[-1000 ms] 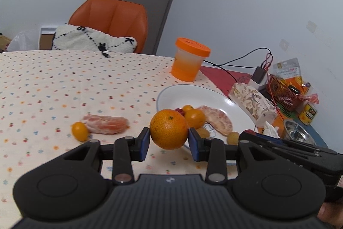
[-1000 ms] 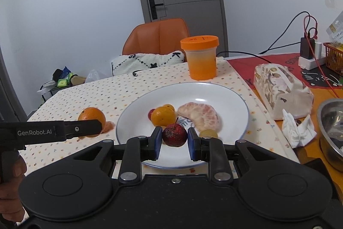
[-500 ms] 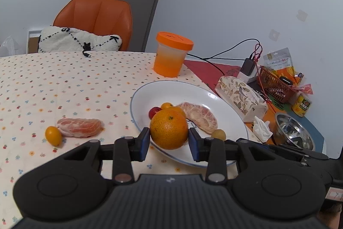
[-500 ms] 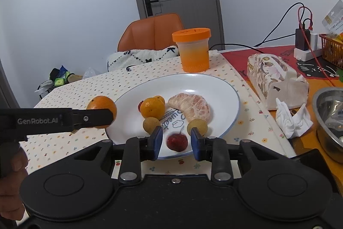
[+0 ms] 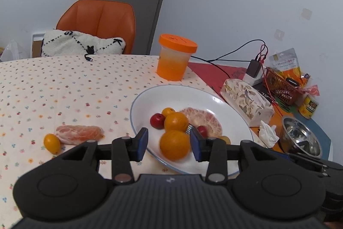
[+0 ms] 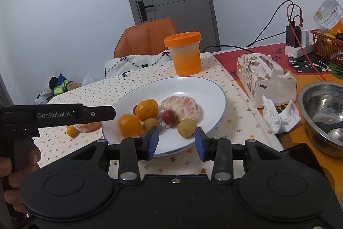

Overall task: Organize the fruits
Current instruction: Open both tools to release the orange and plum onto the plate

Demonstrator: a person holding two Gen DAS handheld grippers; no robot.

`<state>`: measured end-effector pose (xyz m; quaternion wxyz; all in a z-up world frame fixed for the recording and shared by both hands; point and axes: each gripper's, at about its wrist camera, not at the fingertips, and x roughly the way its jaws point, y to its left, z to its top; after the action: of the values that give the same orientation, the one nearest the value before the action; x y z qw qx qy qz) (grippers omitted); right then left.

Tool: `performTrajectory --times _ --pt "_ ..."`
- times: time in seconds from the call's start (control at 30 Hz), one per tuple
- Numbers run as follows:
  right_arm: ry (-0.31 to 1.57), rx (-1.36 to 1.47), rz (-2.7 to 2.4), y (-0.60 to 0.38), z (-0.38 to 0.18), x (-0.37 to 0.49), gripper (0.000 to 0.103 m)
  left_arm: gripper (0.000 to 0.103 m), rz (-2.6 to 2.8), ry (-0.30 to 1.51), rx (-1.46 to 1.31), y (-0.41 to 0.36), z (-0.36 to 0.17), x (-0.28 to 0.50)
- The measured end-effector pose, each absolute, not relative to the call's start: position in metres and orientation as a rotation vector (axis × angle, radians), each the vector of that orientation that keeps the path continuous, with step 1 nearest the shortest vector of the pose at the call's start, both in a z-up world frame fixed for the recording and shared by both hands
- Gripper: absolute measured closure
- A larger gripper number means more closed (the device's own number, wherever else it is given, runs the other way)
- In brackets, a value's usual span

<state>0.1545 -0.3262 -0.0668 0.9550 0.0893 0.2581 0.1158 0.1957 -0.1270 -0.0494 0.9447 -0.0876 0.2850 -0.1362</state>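
L claw (image 5: 169, 142): open wide, grips nothing; big orange (image 5: 175, 144) sits blurred between the pads w/ gaps both sides, at plate's near-left edge.
R claw (image 6: 177, 141): open, empty; hangs over near rim of plate.
Plate (image 6: 205, 87): white, blue rim, on dotted surface (image 5: 53, 87). Holds big orange, smaller orange (image 5: 176, 121), peeled citrus half (image 5: 203, 118), red fruit (image 5: 157, 120), second small red one (image 6: 169, 117), two yellowish round fruits (image 6: 187, 128).
Off plate: peeled segment (image 5: 79, 134) + small yellow fruit (image 5: 51, 143), touching, left of plate on surface.
Behind plate: orange-lidded cup (image 5: 174, 57).
R side: tissue pack (image 6: 265, 76), crumpled tissue (image 6: 278, 113), steel bowl (image 6: 321, 113).
Hand (image 6: 12, 173): grips L claw handle.
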Motion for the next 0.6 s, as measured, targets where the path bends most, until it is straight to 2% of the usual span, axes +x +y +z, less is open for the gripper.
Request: performTrajectory --times 0.23,0.43,0.5,0.6 --pt "0.516 0.172 0.241 -0.321 -0.064 0.152 0.059 0.056 -0.233 0.591 -0.196 -0.113 -0.048 0.193" --pt "0.514 0.166 0.239 -0.314 -0.063 0.149 0.053 0.034 -0.192 0.575 -0.194 -0.099 -0.044 0.186" --pt "0.512 0.167 0.241 -0.312 -0.061 0.148 0.051 0.022 -0.173 0.561 -0.191 -0.093 -0.041 0.182" --pt "0.507 0.164 0.243 -0.308 -0.058 0.146 0.048 0.014 -0.166 0.540 -0.200 -0.083 -0.038 0.176"
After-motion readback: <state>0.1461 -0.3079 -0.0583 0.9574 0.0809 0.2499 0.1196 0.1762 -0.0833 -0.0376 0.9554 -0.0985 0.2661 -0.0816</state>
